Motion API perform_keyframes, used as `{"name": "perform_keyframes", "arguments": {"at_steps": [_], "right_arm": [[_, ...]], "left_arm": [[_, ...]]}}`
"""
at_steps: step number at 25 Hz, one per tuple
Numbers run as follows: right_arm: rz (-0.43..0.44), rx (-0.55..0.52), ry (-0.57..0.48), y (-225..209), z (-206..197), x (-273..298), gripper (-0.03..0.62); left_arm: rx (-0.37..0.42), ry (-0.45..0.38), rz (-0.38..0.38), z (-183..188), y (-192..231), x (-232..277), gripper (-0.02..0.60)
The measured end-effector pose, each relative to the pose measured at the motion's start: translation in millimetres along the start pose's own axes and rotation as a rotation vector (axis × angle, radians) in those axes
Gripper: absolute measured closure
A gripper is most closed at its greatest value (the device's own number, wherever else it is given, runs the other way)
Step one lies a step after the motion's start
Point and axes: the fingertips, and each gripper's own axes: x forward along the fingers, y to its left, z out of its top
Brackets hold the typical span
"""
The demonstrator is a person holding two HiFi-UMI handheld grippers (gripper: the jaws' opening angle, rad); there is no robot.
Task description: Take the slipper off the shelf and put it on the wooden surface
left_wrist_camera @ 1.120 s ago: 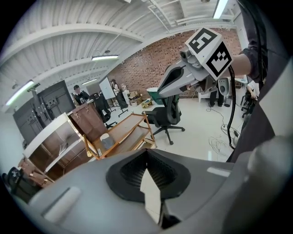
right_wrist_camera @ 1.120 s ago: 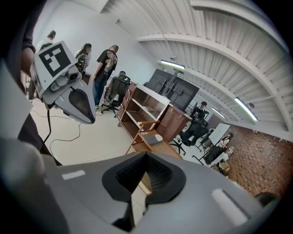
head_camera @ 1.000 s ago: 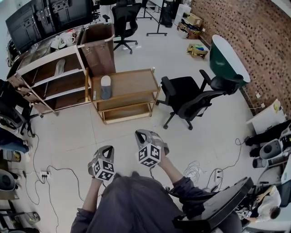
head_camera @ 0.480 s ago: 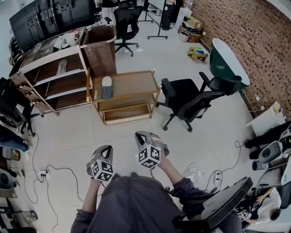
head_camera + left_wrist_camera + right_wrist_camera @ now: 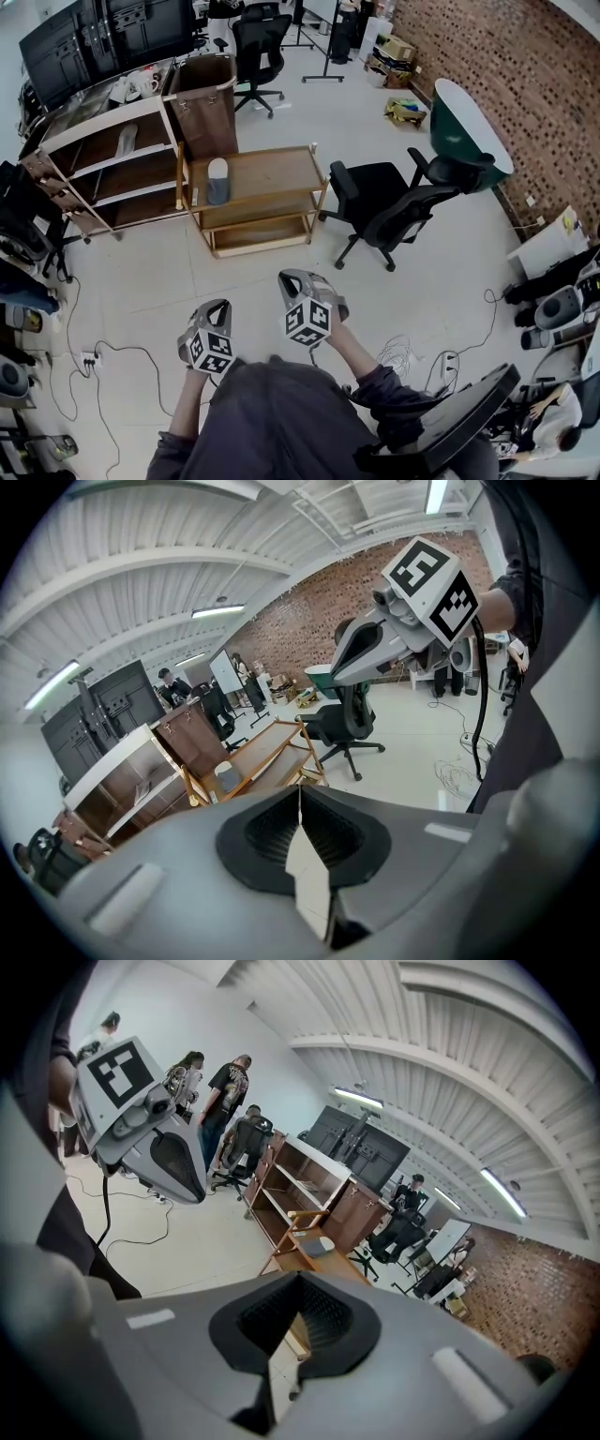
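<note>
Left gripper [image 5: 301, 803] and right gripper [image 5: 298, 1284] jaws closed, empty; slipper [image 5: 217, 179] atop wooden cart [image 5: 281, 172]

Very little has shifted. The head view has tipped a touch, so the far furniture now sits slightly lower in the picture: the brown bin [image 5: 202, 101], the shelf [image 5: 103, 155] and the wooden table [image 5: 272, 173]. The black office chair [image 5: 389, 202] has drifted a little to the left with that tilt. The left gripper [image 5: 221, 307] has edged marginally left and down.
</note>
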Motion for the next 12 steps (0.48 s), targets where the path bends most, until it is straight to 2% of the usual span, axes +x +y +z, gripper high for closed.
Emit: {"name": "perform_keyframes", "arguments": {"at_steps": [12], "right_arm": [[0.007,-0.003,-0.008,4.9,-0.9,-5.1,0.592]], "left_arm": [[0.006,0.013,-0.009,-2.7,-12.1,-2.1,0.554]]}}
